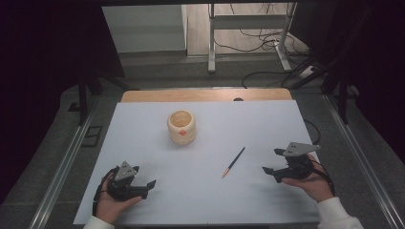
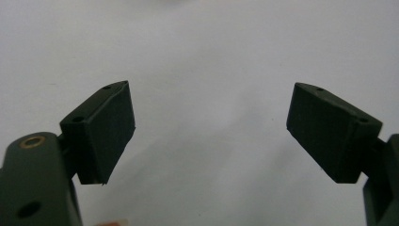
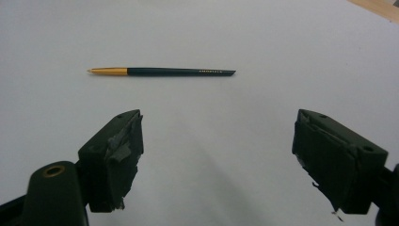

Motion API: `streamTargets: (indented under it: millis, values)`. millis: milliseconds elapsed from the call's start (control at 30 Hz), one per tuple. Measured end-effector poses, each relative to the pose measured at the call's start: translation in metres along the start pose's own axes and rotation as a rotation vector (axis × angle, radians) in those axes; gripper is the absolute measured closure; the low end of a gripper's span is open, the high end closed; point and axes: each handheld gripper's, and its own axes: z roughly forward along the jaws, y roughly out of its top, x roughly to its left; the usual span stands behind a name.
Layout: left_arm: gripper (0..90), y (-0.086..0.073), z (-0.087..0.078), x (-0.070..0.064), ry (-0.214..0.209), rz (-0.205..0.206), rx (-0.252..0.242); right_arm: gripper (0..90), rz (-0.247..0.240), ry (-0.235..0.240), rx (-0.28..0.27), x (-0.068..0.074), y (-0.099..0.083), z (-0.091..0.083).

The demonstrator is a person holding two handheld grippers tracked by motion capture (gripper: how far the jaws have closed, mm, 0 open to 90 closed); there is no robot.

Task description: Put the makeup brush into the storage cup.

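Right gripper point(image 1: 271, 161) faces the pen point(image 1: 233, 162), jaws apart, probably to grasp it; left gripper point(image 1: 144, 175) waits, jaws apart, near the cup point(image 1: 181, 127).

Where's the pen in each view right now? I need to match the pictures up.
High view: pen right of centre on the white sheet, gold tip toward the person, ahead of the right gripper.
Right gripper view: pen crosswise beyond the open jaws, gold tip left.
Left gripper view: no pen in this picture.
Shared landmark: the white sheet.
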Motion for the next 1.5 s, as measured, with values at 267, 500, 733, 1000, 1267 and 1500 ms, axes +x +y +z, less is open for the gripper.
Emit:
streamTargets:
  millis: [267,500,733,1000,1267,1500]
  values:
    - [16.3,0.000,0.000,-0.001,-0.003,-0.007,-0.004,18.0,-0.034,0.019,0.016,-0.008,0.016,0.000]
    - [16.3,0.000,0.000,-0.001,-0.004,-0.007,-0.003,16.8,-0.050,0.025,0.034,-0.010,0.027,0.002]
    - [16.3,-0.001,0.000,-0.001,-0.004,-0.007,-0.002,16.9,-0.102,0.050,0.060,-0.007,0.039,0.003]
    - [16.3,-0.001,0.000,0.000,-0.004,-0.009,-0.004,16.9,-0.151,0.081,0.100,-0.005,0.047,0.011]
    - [16.3,-0.001,0.000,0.000,-0.004,-0.009,-0.002,16.8,-0.179,0.100,0.122,-0.006,0.052,0.016]
    - [16.3,-0.001,-0.001,-0.001,-0.004,-0.002,0.001,17.1,-0.237,0.133,0.141,-0.006,0.060,0.022]
